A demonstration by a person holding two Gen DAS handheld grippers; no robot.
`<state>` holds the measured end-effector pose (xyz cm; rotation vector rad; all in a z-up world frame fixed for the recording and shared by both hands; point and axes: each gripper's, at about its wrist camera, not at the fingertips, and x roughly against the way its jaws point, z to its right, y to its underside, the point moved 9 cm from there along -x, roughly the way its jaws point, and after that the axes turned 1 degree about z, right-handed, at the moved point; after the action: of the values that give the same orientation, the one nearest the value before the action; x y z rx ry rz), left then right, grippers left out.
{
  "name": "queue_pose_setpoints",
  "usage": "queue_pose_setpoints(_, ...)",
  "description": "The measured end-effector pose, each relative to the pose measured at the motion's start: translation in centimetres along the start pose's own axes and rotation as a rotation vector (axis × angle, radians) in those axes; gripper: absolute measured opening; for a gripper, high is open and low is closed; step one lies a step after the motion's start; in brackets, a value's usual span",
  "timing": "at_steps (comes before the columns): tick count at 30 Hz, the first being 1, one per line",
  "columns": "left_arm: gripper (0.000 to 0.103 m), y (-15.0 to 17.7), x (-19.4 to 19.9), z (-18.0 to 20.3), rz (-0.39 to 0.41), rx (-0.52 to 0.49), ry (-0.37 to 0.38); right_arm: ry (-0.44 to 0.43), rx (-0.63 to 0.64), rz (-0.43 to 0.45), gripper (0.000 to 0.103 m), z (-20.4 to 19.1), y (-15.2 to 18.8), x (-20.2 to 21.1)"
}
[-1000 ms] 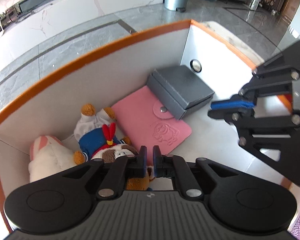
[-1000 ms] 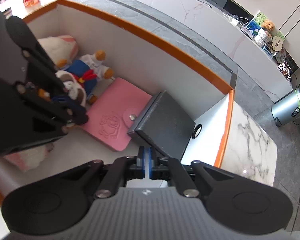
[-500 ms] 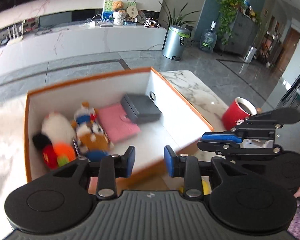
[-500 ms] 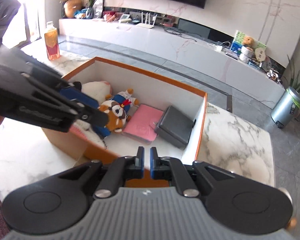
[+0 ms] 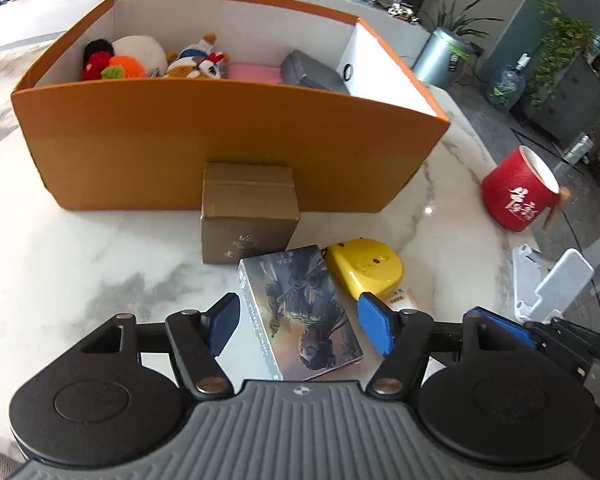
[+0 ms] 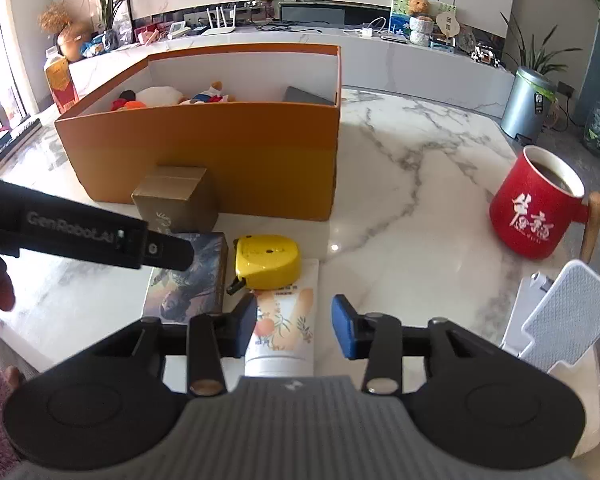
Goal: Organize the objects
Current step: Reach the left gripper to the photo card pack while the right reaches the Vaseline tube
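Observation:
An orange box [image 5: 220, 148] [image 6: 220, 152] stands on the marble table and holds plush toys [image 5: 140, 60], a pink wallet [image 5: 254, 73] and a grey case [image 5: 312, 76]. In front of it lie a gold carton [image 5: 248, 216] [image 6: 176, 200], a picture book [image 5: 300, 312] [image 6: 192, 276], a yellow tape measure [image 5: 364, 268] [image 6: 268, 260] and a white tube [image 6: 284, 328]. My left gripper [image 5: 300, 326] is open, its fingers either side of the book. My right gripper [image 6: 294, 328] is open over the tube.
A red mug [image 5: 520, 192] [image 6: 540, 208] stands at the right. A white phone stand [image 6: 560, 320] [image 5: 548, 280] sits near the table's right edge. A juice carton [image 6: 60, 84] stands far left behind the box.
Both grippers have pulled back out of the orange box to the table in front of it and have opened. The book, tape measure and tube have come into view.

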<state>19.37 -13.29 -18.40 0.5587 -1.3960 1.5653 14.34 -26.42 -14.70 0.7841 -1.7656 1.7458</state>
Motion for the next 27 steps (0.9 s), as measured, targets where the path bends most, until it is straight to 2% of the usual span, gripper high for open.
queue_pose_setpoints(3,0.079,0.2,-1.0,0.2,-0.005,-0.007,-0.061,-0.011,-0.026,0.007,0.045,0.3,0.7,-0.1)
queue_pose_setpoints(6,0.079,0.6,-1.7,0.6,-0.028,-0.013,-0.076,-0.032,-0.037,0.018,0.050,0.4,0.8,-0.2)
queue_pose_setpoints(10,0.079,0.9,-2.5,0.5,-0.049,-0.014,-0.106,-0.053,-0.060,0.011,0.050,0.5,0.7,-1.0)
queue_pose_setpoints(18,0.077,1.3,-3.1,0.6,-0.083,-0.022,-0.121,-0.083,-0.080,-0.024,0.051,0.5,0.9,-2.6)
queue_pose_setpoints(27,0.073,1.7,-2.3,0.0,-0.092,-0.041,-0.087,-0.078,-0.065,-0.087,0.051,-0.1,1.4,-4.3)
